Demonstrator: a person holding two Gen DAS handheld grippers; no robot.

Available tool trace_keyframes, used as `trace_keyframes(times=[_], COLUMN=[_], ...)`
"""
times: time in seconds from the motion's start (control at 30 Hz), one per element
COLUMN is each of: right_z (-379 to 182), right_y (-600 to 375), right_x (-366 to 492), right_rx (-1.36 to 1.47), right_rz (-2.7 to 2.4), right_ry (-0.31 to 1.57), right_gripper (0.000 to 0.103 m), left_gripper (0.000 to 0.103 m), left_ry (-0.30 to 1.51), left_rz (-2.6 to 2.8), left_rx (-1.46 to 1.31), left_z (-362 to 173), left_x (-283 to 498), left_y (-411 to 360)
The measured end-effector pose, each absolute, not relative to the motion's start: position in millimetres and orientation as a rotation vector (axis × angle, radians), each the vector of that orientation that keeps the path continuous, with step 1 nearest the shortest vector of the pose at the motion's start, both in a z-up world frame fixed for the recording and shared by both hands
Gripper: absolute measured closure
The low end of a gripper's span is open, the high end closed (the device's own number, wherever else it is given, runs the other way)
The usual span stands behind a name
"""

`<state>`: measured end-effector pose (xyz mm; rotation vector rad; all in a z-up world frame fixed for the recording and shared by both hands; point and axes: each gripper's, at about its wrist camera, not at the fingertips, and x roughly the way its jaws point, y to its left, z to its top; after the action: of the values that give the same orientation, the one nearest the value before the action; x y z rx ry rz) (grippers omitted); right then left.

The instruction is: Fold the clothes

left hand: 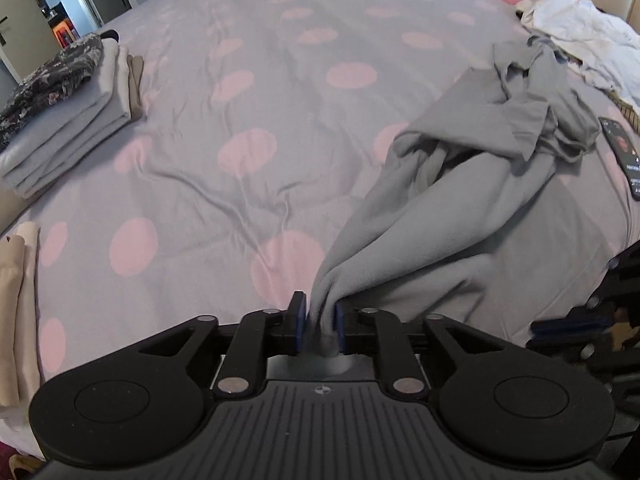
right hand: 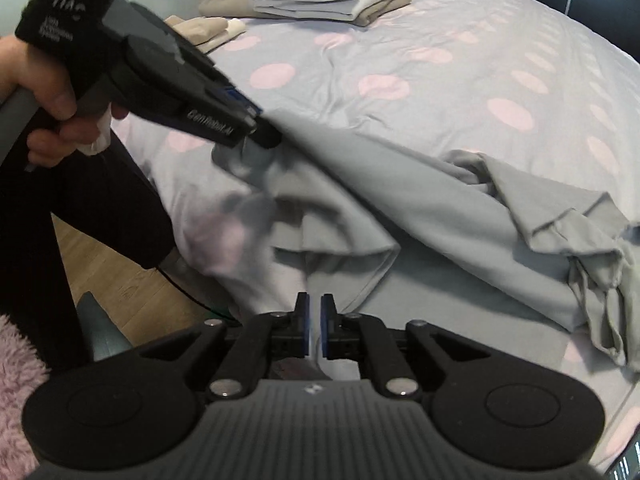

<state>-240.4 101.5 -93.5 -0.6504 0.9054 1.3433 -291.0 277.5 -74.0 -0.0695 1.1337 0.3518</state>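
A bed [left hand: 280, 80] under a grey cover with pink dots fills both views. The grey garment [left hand: 460, 208] to be folded lies crumpled across the right half of the left wrist view, its bunched sleeves toward the upper right and one edge drawn down to the bottom centre. In the right wrist view it spreads across the middle and right of the frame.

A stack of folded clothes [left hand: 68, 120], topped by a dark floral piece, sits at the left edge of the left wrist view. A heap of white laundry [left hand: 580, 40] lies at the upper right, and beige folded pieces [left hand: 16, 300] at the lower left.

The left gripper [left hand: 319, 320] has its jaws clenched on a gathered edge of the garment. A person's hand [right hand: 40, 92] holds that gripper at the upper left of the right wrist view.

The right gripper [right hand: 315, 320] has its jaws nearly together at the bottom centre; blur hides whether cloth is between them.

A black phone [left hand: 624, 152] lies at the right edge.
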Motion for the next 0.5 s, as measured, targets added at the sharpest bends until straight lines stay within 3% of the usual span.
trace_keyframes(times=[0.17,0.5], right_z=[-89,-83], right_y=[86,79], right_x=[-229,-187], right_rx=[-0.679,-0.888], right_rz=[1.31,1.201], right_ry=[0.885,0.822], right_gripper=[0.075,0.069], left_gripper=[0.053,0.053], left_ry=[1.097,0.987], left_rz=[0.306,0.211], left_rx=[-0.029,0.057], left_z=[-58,-40], left_x=[-296,-268], left_y=[274,264])
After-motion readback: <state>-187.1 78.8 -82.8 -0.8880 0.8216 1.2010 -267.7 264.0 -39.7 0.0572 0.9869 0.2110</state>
